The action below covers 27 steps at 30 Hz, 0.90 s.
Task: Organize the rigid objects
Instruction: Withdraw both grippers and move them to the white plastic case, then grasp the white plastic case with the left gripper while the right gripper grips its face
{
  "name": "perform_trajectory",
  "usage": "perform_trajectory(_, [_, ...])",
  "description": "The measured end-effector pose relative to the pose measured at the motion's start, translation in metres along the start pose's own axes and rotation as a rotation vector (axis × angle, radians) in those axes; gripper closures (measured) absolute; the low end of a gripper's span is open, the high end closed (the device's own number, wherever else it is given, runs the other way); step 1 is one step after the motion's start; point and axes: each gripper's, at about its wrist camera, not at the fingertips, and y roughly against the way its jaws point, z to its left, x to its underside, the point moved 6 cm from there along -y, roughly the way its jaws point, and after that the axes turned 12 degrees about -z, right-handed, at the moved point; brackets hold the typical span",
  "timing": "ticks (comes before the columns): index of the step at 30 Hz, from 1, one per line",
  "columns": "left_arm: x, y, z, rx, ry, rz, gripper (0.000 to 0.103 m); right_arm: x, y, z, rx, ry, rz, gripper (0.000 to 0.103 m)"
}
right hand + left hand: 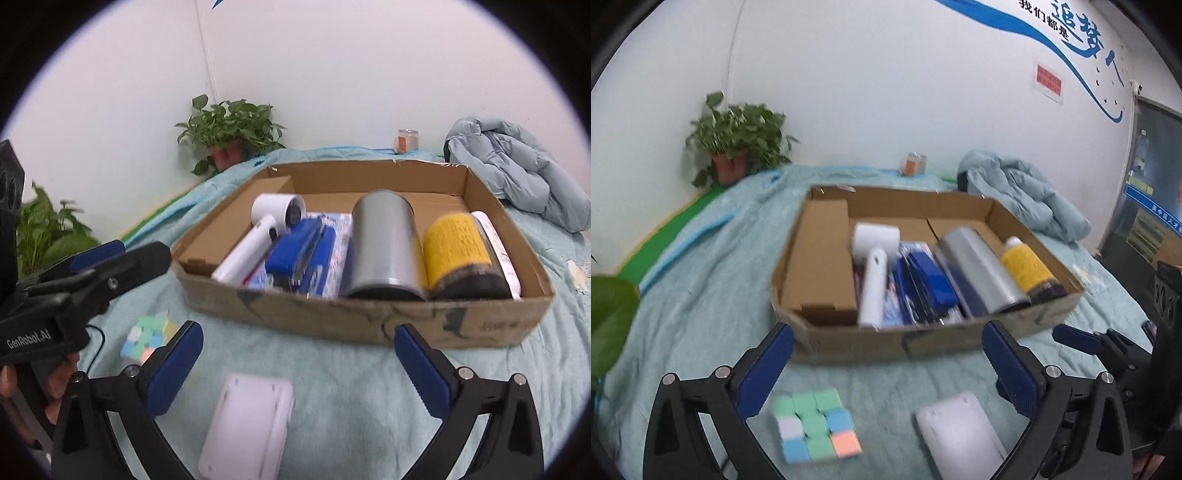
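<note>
A shallow cardboard box [849, 341] on the bed holds a white hair dryer [873, 266], a blue stapler [927, 284], a silver cylinder [982, 273], a yellow-labelled bottle [1028, 267] and a small brown carton [820, 258]. In front of the box lie a pastel puzzle cube [816, 424] and a flat white device [960, 432]. My left gripper [888, 332] is open above these two, holding nothing. My right gripper [299, 330] is open over the white device [251, 421], just short of the box [332, 317]. The cube [151, 338] sits beside its left finger.
A light blue blanket [701, 295] covers the surface. Potted plants [735, 147] stand at the back left and near left. A crumpled blue jacket [517, 173] lies at the back right, a small jar [407, 141] by the wall. A hand [55, 384] holds the left gripper.
</note>
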Motion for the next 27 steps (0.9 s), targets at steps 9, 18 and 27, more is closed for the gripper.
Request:
perform_trajectory(9, [0.088, -0.018, -0.044, 0.294, 0.279, 0.362, 0.002, 0.066, 0.009, 0.007, -0.102, -0.097, 0.17, 0.0])
perform_trajectory(18, [0.128, -0.032, -0.052, 0.307, 0.379, 0.514, 0.024, 0.088, 0.017, 0.002, -0.131, -0.174, 0.197, 0.001])
perform_trajectory(27, [0.13, -0.029, -0.07, 0.432, 0.404, 0.531, 0.054, 0.092, 0.013, 0.004, -0.136, -0.163, 0.199, 0.007])
